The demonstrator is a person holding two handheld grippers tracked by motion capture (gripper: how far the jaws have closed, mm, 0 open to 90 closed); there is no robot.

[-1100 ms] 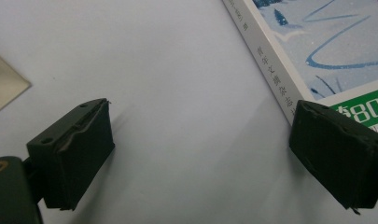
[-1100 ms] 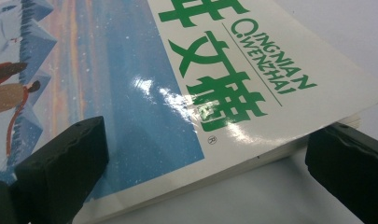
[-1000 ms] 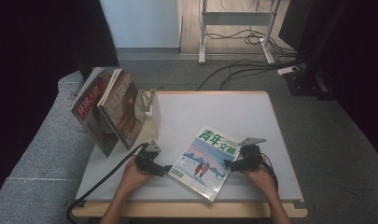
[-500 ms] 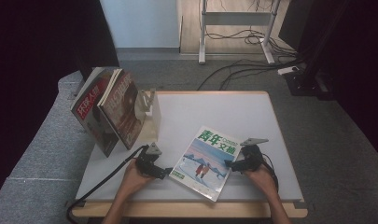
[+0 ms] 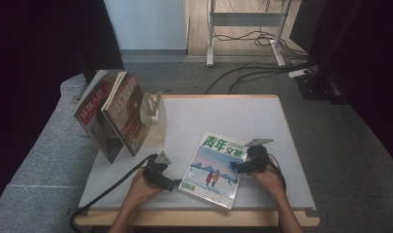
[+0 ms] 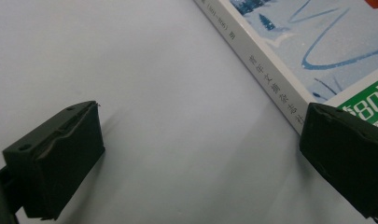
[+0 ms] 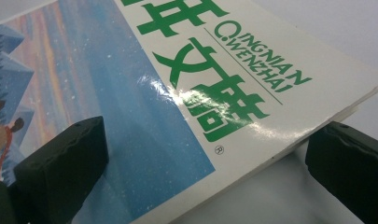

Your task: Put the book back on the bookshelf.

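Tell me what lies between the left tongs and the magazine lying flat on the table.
Nothing: bare white table runs from the open left tongs to the magazine spine, seen in the left gripper view.

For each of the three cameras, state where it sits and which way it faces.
High view: above the person's side of the table, looking forward and down; forearms, left gripper, right gripper.
Left gripper view: rides the left gripper, facing the magazine spine; open jaws.
Right gripper view: rides the right gripper, one jaw above the cover.
All share the magazine.
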